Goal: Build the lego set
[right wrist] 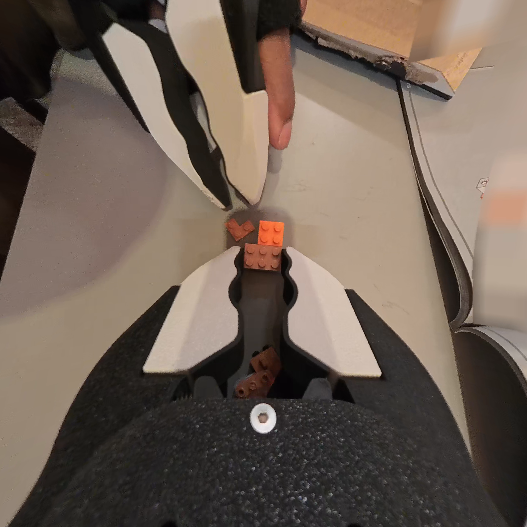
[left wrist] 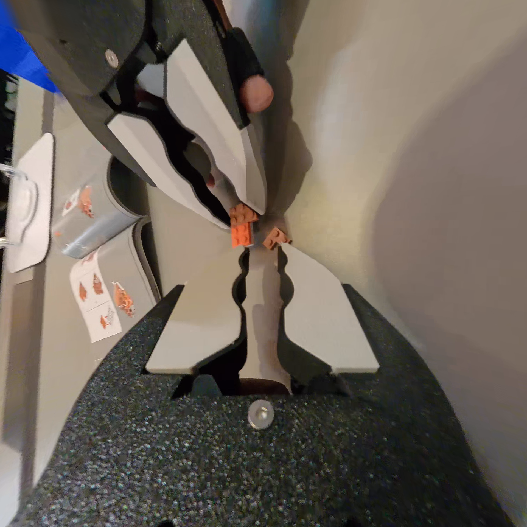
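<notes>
My right gripper [right wrist: 262,249] is shut on a brown two-by-three brick [right wrist: 262,256], one fingertip on each short side. An orange two-by-two brick [right wrist: 271,233] sits against its far edge; I cannot tell whether they are joined. Both also show in the left wrist view, brown [left wrist: 242,215] and orange [left wrist: 241,235], at the right gripper's tips [left wrist: 243,218]. A small brown corner plate [right wrist: 239,228] lies on the pale table just left of them. My left gripper [left wrist: 263,248] is open a little and empty, its right fingertip at the corner plate [left wrist: 275,238].
A paper instruction sheet [left wrist: 97,296] and grey containers [left wrist: 85,216] lie to the left. Several small brown pieces [right wrist: 259,376] lie under my right gripper. A cardboard box [right wrist: 370,28] and a grey tray rim [right wrist: 445,228] stand on the right. A person's finger [right wrist: 281,119] rests along the left gripper. Both grippers' tips are close together, under 4 cm apart.
</notes>
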A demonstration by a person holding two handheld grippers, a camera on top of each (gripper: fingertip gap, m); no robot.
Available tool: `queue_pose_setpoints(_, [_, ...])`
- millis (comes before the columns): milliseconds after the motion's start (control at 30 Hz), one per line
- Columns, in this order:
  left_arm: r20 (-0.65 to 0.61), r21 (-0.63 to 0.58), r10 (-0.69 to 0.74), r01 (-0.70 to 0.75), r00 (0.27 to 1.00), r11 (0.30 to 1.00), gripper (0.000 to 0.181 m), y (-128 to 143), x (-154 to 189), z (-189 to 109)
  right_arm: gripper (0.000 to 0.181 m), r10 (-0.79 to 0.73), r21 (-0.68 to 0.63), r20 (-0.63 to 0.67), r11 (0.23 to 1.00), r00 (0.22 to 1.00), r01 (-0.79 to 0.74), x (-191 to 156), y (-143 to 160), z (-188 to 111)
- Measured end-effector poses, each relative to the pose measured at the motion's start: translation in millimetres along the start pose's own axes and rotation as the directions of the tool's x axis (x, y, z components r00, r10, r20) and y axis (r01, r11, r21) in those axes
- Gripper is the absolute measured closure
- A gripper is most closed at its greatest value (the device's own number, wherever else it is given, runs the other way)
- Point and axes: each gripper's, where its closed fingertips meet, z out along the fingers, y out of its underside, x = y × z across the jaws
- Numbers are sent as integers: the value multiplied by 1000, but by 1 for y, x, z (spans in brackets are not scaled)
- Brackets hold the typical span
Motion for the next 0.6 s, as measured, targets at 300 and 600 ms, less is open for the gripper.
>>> queue_pose_setpoints(300, [-181,-18,-78,76,980,997,153,4,6,13,157,1,0,25,1000,1000,-1,0,4,-10])
queue_pose_setpoints(600, [-260,19,-131,141,957,990,162,-2,12,18,157,-5,17,29,1000,1000,5,-2,7,-21])
